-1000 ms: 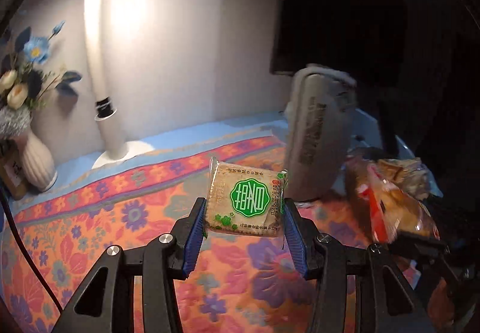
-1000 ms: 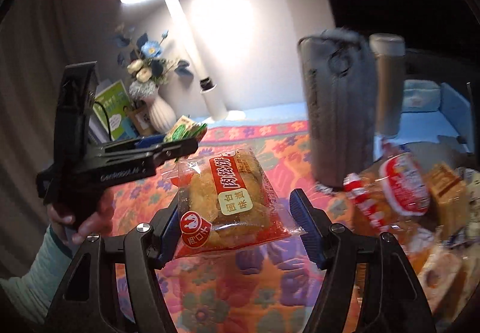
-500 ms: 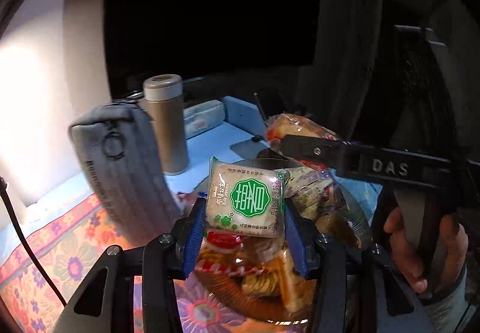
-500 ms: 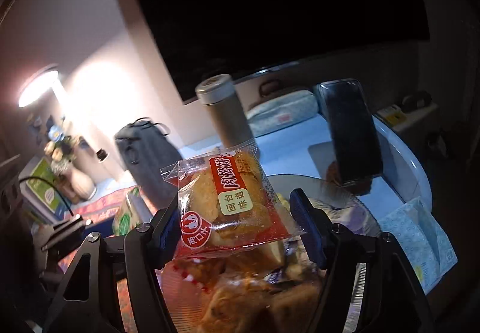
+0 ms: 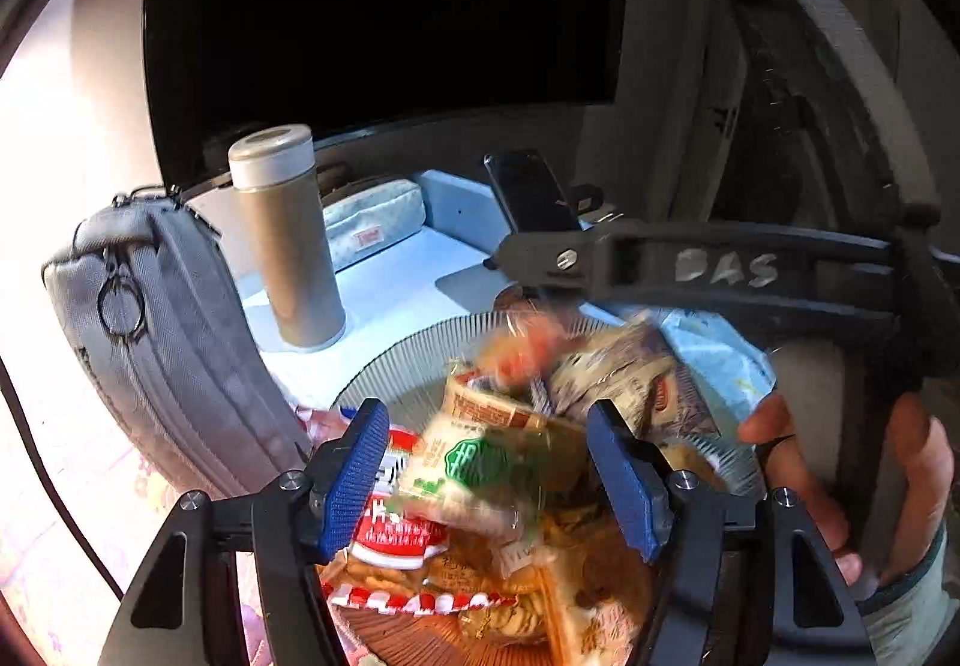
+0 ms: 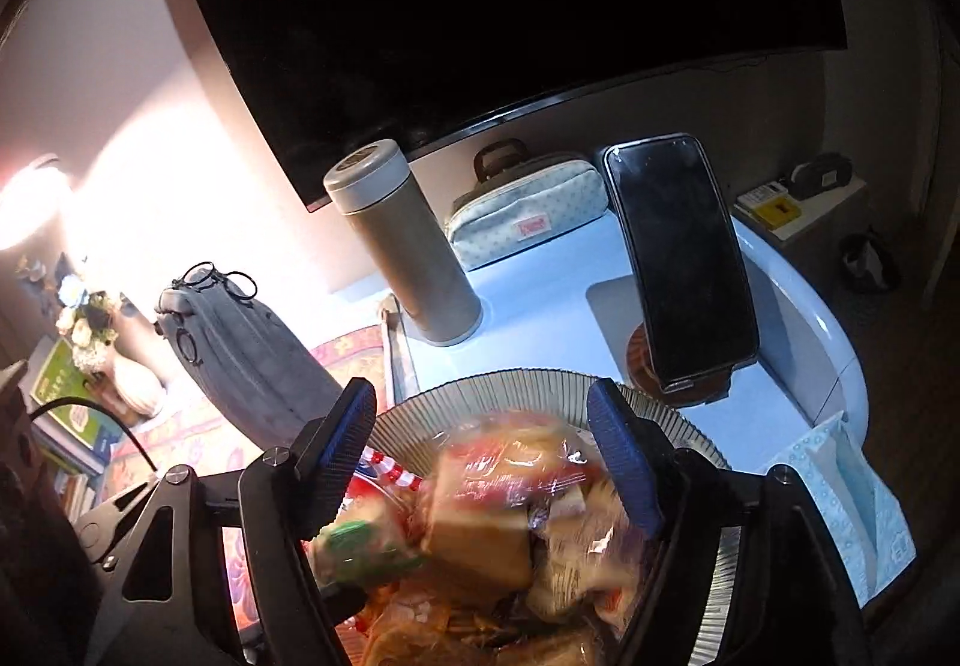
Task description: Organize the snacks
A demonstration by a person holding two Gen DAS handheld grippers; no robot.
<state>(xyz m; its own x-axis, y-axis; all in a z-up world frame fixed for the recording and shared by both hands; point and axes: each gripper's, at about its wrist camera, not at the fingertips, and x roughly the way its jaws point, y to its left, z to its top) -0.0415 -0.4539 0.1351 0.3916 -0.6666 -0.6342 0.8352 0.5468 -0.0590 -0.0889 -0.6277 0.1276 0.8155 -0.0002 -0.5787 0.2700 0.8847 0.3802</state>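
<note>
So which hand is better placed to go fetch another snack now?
Left, slightly. Both are open over the bowl, but the left tool is on the flowered cloth side, the right tool towards the phone. No loose snack shows outside the bowl, so this is a guess.

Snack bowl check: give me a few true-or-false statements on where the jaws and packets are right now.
1. The left gripper has its jaws open, gripping nothing. True.
2. The green-logo cracker packet is clamped tight. False: it sits loose and blurred between the open jaws, over the bowl.
3. The right gripper has its jaws open above the bowl. True.
4. The flask lies on its side. False: it stands upright.
5. The phone lies flat in the bowl. False: it is propped up behind it.
</note>
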